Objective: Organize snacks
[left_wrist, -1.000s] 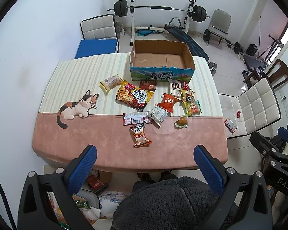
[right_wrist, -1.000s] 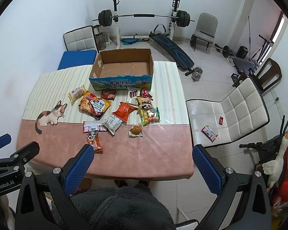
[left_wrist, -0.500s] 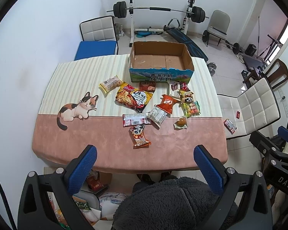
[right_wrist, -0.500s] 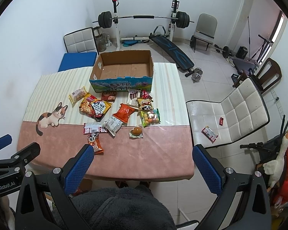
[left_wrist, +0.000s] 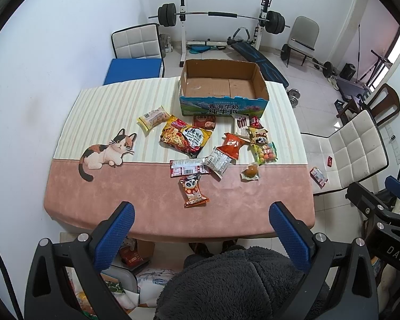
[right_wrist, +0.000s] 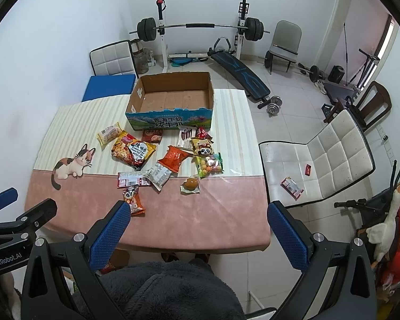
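Several snack packets lie mid-table: a yellow noodle bag [left_wrist: 185, 136] [right_wrist: 133, 150], an orange chip bag [left_wrist: 232, 145] [right_wrist: 174, 158], a panda pouch [left_wrist: 192, 190] [right_wrist: 132, 199], a candy bag [left_wrist: 265, 153] [right_wrist: 209, 164] and a small bun [left_wrist: 250, 172] [right_wrist: 190, 184]. An empty open cardboard box [left_wrist: 222, 86] [right_wrist: 170, 97] stands behind them. My left gripper [left_wrist: 200, 226] and right gripper [right_wrist: 197, 226] are both open and empty, held high above the table's near edge, well short of the snacks.
The table [left_wrist: 146, 208] has a pink and striped cloth with a cat picture [left_wrist: 106, 152]. A white chair [right_wrist: 320, 157] stands right of it with small packets on its seat. Weight bench and barbell rack [right_wrist: 200, 26] are behind. A blue-seated chair [left_wrist: 134, 66] is at the far left.
Both grippers have drifted slightly forward and lower toward the table; the snacks and box have not moved. Jaws stayed open.
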The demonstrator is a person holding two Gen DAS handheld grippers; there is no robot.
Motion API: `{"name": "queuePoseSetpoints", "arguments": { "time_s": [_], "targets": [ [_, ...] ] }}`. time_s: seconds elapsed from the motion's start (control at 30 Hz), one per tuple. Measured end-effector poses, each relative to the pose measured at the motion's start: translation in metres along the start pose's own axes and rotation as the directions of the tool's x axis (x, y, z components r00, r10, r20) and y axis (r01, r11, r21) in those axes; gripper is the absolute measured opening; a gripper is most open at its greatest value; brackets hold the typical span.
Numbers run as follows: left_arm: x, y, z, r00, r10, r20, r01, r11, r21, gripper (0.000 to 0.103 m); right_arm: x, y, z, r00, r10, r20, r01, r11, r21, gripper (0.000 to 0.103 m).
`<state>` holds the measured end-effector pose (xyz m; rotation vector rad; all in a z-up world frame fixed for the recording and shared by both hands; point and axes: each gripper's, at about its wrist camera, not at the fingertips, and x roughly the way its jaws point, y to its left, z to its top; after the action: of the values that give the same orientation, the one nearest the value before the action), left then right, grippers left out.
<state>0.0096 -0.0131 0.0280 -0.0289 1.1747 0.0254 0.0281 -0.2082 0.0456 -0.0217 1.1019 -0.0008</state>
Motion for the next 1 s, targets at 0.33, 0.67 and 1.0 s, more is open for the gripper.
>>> {"name": "queuePoseSetpoints", "arguments": {
  "time_s": [0.33, 0.67, 1.0],
  "targets": [
    [-0.002, -0.001, 0.001, 1.0, 0.001, -0.001, -0.001, 1.0, 0.002, 0.103, -0.002, 0.002, 0.001, 1.0, 0.004, 0.003, -0.004, 1.0, 0.001, 0.103],
    [-0.002, 0.0, -0.002, 1.0, 0.0, 0.003, 0.0, 1.0, 0.002, 0.103, -0.003, 0.003, 0.0, 1.0, 0.006, 0.006, -0.006, 1.0, 0.003, 0.103],
    [-0.002, -0.001, -0.001, 1.0, -0.003, 0.001, 0.003, 1.0, 0.001, 0.103, 0.0, 0.008, 0.001, 1.0, 0.016, 0.002, -0.016, 1.0, 0.004, 0.103]
  ]
}}
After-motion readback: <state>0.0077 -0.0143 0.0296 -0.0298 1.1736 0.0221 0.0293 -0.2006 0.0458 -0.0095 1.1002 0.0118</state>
